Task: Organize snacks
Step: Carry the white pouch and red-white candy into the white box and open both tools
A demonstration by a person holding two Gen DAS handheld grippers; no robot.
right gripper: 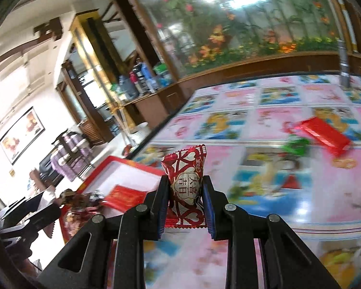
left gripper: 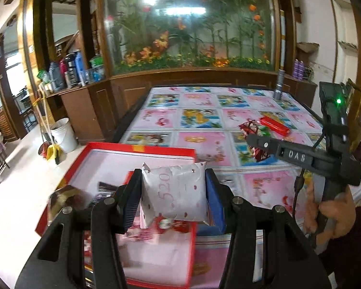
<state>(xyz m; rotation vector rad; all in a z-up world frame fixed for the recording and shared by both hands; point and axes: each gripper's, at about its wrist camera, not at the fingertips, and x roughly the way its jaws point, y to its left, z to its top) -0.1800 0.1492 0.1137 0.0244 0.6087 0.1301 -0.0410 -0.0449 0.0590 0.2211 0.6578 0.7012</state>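
Right wrist: jaws clamp red candy packet (right gripper: 186,187), long axis upright; left jaws grip white packet (left gripper: 174,193).

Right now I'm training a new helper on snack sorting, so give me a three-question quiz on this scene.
1. True or false: the left gripper holds a white packet.
2. What does the right gripper hold? A) a green candy B) a red-and-white candy packet C) nothing
3. Fill in: the snacks already sorted lie in a red ____.

Key:
1. True; it is clamped between the jaws.
2. B, the red-and-white candy packet.
3. Box; the red box sits at the table edge, with a red bar left on the cloth.
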